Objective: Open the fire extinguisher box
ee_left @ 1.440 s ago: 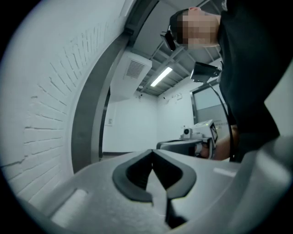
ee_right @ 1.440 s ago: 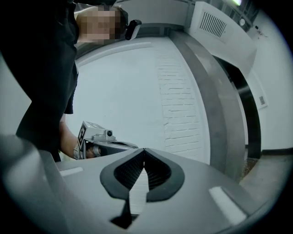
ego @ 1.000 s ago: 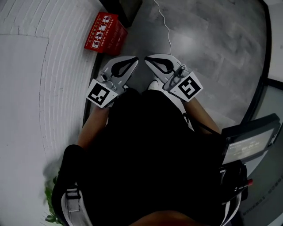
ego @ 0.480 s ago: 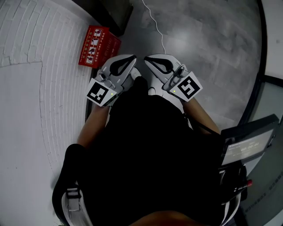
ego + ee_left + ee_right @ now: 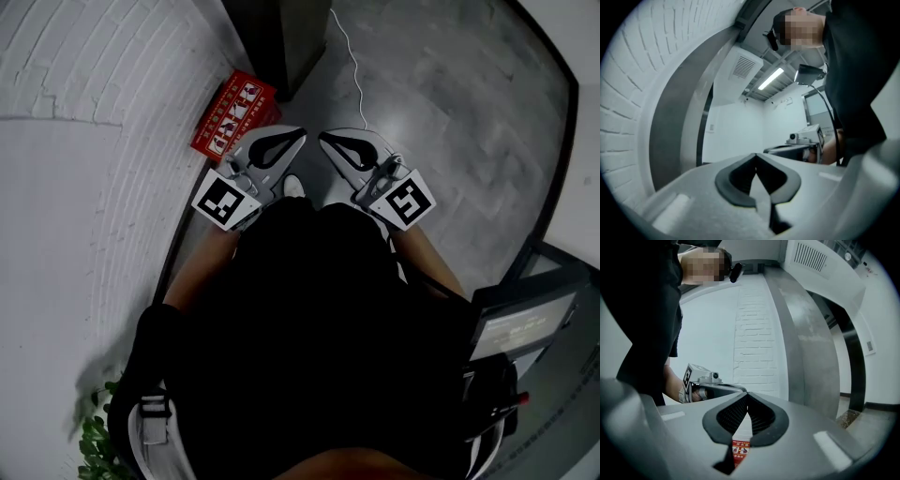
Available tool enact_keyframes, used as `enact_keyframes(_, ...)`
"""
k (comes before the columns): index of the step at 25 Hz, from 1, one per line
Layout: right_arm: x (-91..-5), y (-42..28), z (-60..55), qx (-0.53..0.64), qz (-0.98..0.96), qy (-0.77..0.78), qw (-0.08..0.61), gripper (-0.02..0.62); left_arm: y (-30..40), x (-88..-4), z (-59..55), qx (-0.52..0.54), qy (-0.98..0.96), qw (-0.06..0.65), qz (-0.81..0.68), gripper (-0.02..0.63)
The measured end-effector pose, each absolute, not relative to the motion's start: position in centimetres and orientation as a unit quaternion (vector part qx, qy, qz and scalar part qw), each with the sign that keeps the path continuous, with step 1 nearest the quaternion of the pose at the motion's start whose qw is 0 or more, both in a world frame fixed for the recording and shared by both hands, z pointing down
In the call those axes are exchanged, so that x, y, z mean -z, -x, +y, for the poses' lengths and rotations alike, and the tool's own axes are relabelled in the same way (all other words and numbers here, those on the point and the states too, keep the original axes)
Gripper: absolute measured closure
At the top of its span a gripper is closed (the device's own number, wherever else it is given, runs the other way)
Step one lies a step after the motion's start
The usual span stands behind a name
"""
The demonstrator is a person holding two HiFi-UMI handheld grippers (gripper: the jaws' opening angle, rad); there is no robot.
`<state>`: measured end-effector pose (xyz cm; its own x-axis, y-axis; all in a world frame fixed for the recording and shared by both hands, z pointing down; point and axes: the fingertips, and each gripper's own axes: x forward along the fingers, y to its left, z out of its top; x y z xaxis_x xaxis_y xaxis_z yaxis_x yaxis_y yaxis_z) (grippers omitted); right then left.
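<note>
The red fire extinguisher box [image 5: 234,114] stands on the floor against the white brick wall, its lid down, in the head view just beyond my left gripper [image 5: 298,133]. A sliver of the red fire extinguisher box [image 5: 739,452] shows through the right gripper's jaws. My left gripper [image 5: 755,155] is shut with nothing in it, held close to my body. My right gripper [image 5: 324,138] sits beside it, also shut and empty, with its tips meeting [image 5: 747,393]. Both hover above the floor, apart from the box.
A curved white brick wall [image 5: 84,141] runs along the left. A dark pillar base [image 5: 281,37] stands right behind the box. A white cable [image 5: 352,56] trails over the grey floor. A plant [image 5: 98,450] is at bottom left, and a dark device [image 5: 520,319] at the right.
The view has shifted: the red box now lies a little closer to the left gripper and lower in view. Both grippers stay shut, side by side.
</note>
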<state>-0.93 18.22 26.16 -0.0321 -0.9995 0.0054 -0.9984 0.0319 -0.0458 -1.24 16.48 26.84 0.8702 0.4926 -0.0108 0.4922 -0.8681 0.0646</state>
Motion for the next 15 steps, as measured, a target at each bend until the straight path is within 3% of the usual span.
enact_keyframes(4,-26.0,-2.1,9.8,0.028,0.761,0.648,-0.003,0.586,-1.7,-27.2,8.4,0.005,-0.979,0.055,0.196,0.606)
enact_keyframes(15,-26.6,-4.0,2.1,0.026,0.877,0.479,-0.018,0.586,-3.1,-28.0,1.2,0.003,-0.998,0.063,-0.008,0.605)
